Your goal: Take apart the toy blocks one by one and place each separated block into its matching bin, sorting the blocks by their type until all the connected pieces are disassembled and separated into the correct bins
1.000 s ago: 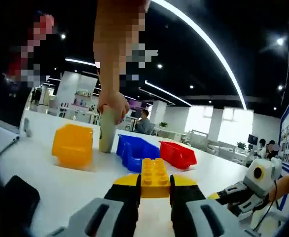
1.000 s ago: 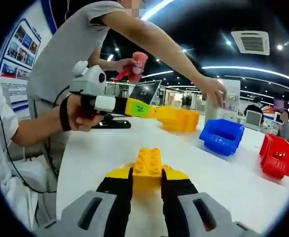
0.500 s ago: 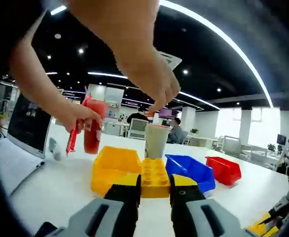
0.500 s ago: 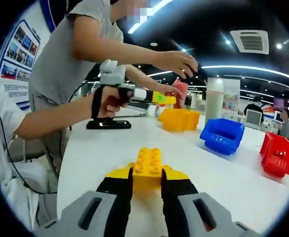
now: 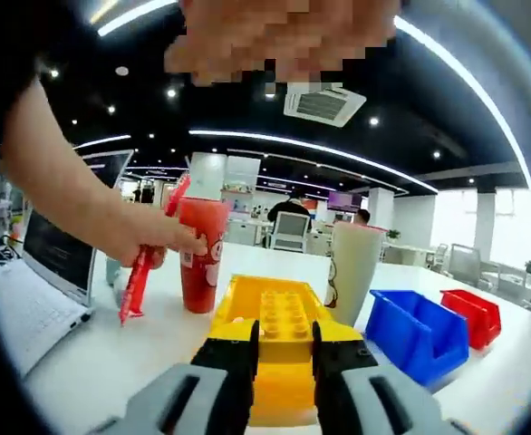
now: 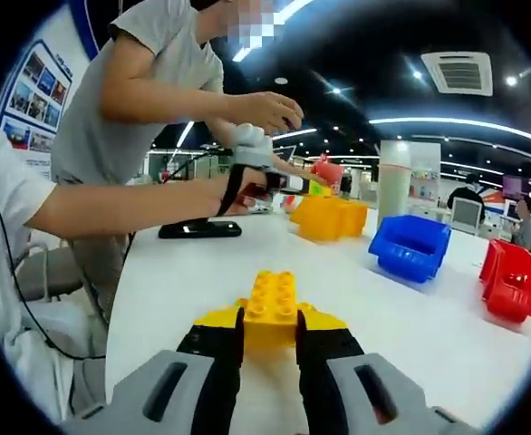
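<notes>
Left gripper (image 5: 282, 349) clenched on a yellow block (image 5: 284, 322) at lower centre, above the yellow bin (image 5: 238, 304); right gripper (image 6: 270, 349) grips another yellow brick (image 6: 270, 308)

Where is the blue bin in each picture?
Left gripper view: the blue bin sits low on the right, between the pale cup and the red bin.
Right gripper view: the blue bin sits right of centre, with the red bin at the right edge.
Shared landmark: the yellow bin.
</notes>
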Motion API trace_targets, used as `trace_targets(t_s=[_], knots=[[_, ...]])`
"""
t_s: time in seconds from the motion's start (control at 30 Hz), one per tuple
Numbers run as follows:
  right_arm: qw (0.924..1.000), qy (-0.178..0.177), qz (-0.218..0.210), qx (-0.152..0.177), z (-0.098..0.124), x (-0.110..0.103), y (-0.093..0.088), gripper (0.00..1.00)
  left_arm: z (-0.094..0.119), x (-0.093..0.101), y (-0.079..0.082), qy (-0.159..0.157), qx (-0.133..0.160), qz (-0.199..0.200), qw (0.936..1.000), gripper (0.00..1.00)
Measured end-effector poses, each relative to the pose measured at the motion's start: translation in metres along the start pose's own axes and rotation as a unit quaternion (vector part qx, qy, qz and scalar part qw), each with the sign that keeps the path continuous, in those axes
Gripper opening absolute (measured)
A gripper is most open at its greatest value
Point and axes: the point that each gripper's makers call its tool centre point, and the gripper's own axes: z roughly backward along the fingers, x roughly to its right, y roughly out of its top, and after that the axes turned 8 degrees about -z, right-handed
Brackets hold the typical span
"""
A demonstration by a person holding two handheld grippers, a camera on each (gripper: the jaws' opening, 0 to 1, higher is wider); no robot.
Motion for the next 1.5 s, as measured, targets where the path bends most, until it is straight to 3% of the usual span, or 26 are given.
trace_targets(t_s=[0.17,0.23,0.27,0.3,0.33,0.4,0.73,1.0,1.17,1.3,1.4,1.5], knots=[[1.0000,0.005,-0.005,-0.001,-0.001,-0.005,0.000,0.24,-0.011,-0.005,-0.002,0.026,0.011,-0.033,0.9991,0.26],[1.0000,0.006,-0.004,-0.001,-0.001,-0.006,0.000,0.24,-0.011,-0.003,-0.005,0.017,0.011,-0.041,0.9989,0.43],[1.0000,0.007,-0.004,-0.001,-0.001,-0.007,0.000,0.24,-0.010,0.000,-0.006,0.006,0.014,-0.045,0.9989,0.62],[1.0000,0.007,-0.003,-0.001,-0.001,-0.007,0.000,0.24,-0.010,0.004,-0.007,-0.006,0.016,-0.049,0.9987,0.71],[1.0000,0.008,-0.003,-0.001,-0.001,-0.007,0.000,0.24,-0.006,0.004,-0.008,-0.005,0.014,-0.047,0.9988,0.73],[1.0000,0.008,-0.005,0.000,-0.001,-0.007,0.000,0.24,0.004,0.008,-0.008,-0.011,0.017,-0.051,0.9985,0.68],[1.0000,0.007,0.002,-0.002,-0.001,-0.006,0.000,0.24,0.059,0.023,0.025,-0.058,0.070,-0.051,0.9946,0.67],[1.0000,0.004,0.004,-0.002,0.000,-0.005,0.000,0.24,0.110,0.052,0.021,-0.114,0.086,-0.062,0.9878,0.67],[1.0000,0.002,0.003,-0.002,0.001,-0.004,0.000,0.24,0.138,0.070,0.009,-0.147,0.083,-0.055,0.9841,0.65],[1.0000,0.002,0.002,-0.001,0.002,-0.003,0.000,0.24,0.167,0.092,-0.012,-0.192,0.063,-0.045,0.9783,0.65],[1.0000,0.002,0.003,-0.001,0.002,-0.002,0.000,0.24,0.185,0.110,-0.034,-0.228,0.036,-0.053,0.9715,0.65],[1.0000,0.002,0.004,-0.002,0.001,-0.002,0.000,0.24,0.202,0.131,-0.060,-0.267,0.006,-0.079,0.9604,0.67]])
